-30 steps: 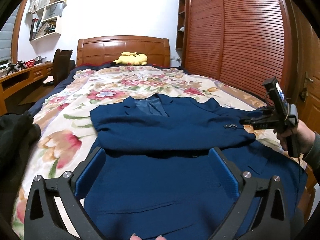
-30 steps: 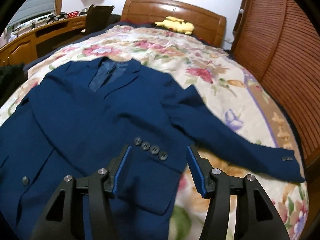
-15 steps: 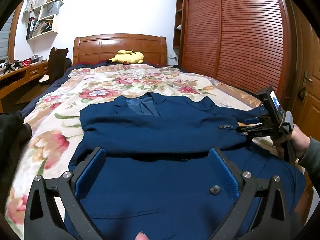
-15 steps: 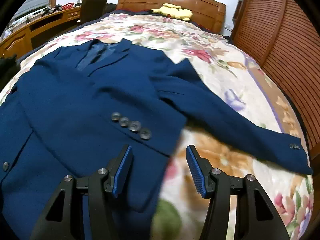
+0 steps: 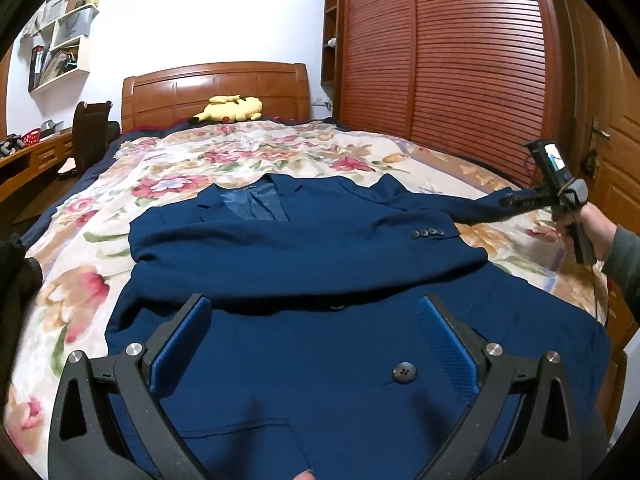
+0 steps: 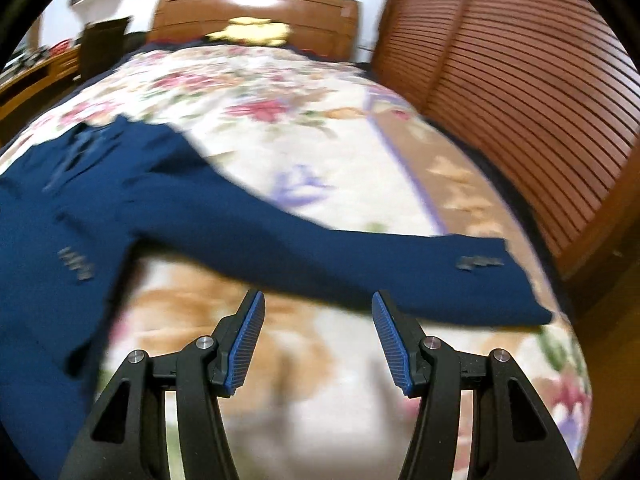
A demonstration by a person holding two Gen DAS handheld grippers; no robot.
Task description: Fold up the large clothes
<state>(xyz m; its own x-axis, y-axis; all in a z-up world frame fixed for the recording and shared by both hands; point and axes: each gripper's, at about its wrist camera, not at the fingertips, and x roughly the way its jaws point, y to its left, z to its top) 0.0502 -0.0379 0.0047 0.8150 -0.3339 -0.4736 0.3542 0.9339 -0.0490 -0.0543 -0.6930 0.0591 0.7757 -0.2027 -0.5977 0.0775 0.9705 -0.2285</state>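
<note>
While spread on floral bedspread (image 5: pixel 192 184), navy jacket (image 5: pixel 320 264), both tools empty

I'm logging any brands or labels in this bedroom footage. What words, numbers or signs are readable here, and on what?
None can be read.
Right gripper: marks along its black side, too small to read.
Small screen on that gripper: lit, nothing legible.
Books and papers on the wall shelf: too small and distorted.
Blue jacket, floral bedspread, yellow plush toy: no lettering visible.
The right wrist view is motion-blurred.
</note>
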